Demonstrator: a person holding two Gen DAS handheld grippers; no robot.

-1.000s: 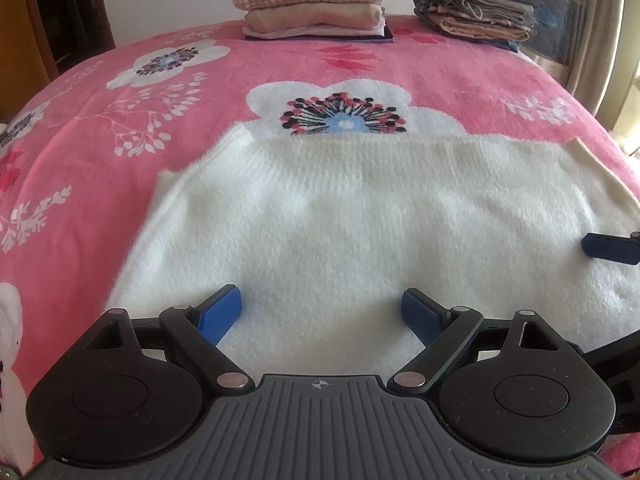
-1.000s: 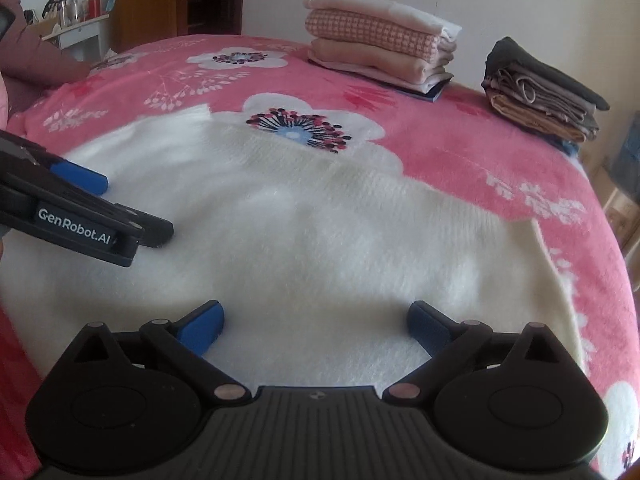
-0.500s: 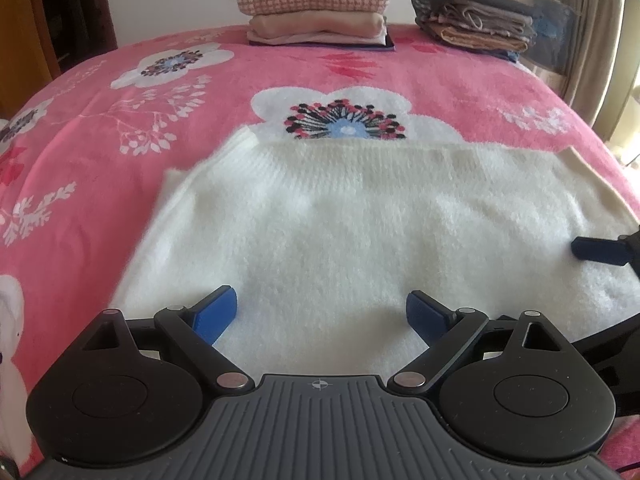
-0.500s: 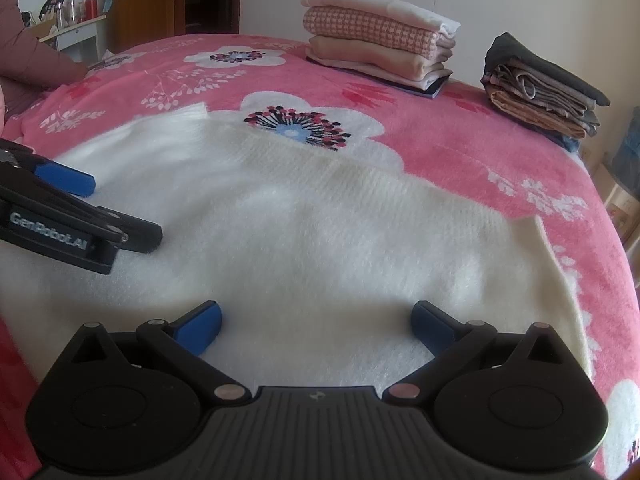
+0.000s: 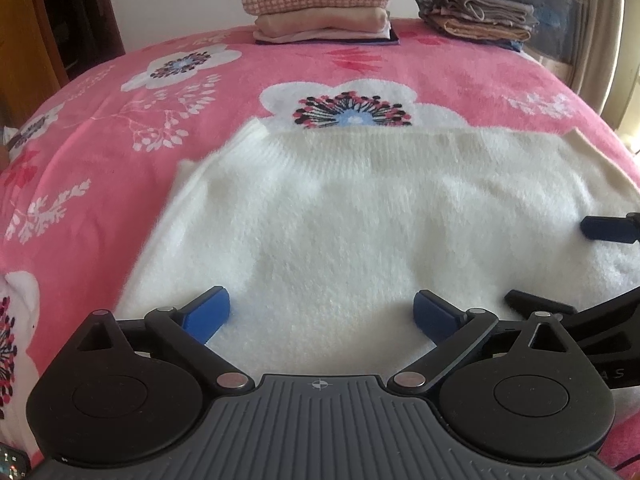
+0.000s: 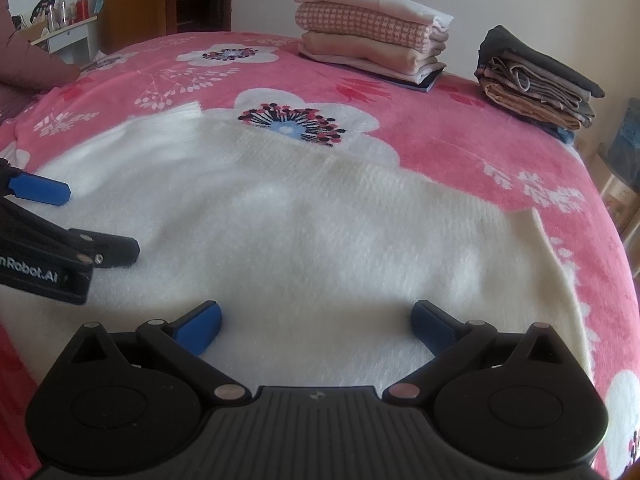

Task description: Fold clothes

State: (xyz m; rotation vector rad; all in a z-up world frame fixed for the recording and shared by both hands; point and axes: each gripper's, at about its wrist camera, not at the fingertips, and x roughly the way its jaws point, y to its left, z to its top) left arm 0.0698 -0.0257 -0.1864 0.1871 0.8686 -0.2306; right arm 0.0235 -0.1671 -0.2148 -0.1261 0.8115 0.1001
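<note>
Two handheld grippers hover over a fluffy cream-white knitted sweater (image 5: 360, 224) that lies spread across the middle of a pink fleece blanket with white flowers (image 5: 120, 128), filling the centre and lower part of both views. The left gripper (image 5: 322, 316) sits at the bottom of its own view with its blue-padded fingers (image 5: 210, 314) set wide apart; its jaws have just been opening further, and nothing is pinched between them, only the sweater's surface lying below. The right gripper (image 6: 316, 322) also has its fingers spread wide and empty above the knit. In the right wrist view the left gripper appears at the left edge, just beside the sweater's ribbed hem.

In the upper part of both views stand a stack of folded pink and beige clothes (image 5: 320, 0) and, to its right, a stack of folded grey and tan clothes (image 5: 476, 8), well apart from the sweater.

The likely trouble is the fabric itself. It is thick and fuzzy, so a pinch taken here in the middle may catch only the top layer, or both layers unevenly, and drag the garment into wrinkles. Lifting one side ahead of the other could skew the fold. The soft blanket beneath may also be caught in the pads along with the sweater.
</note>
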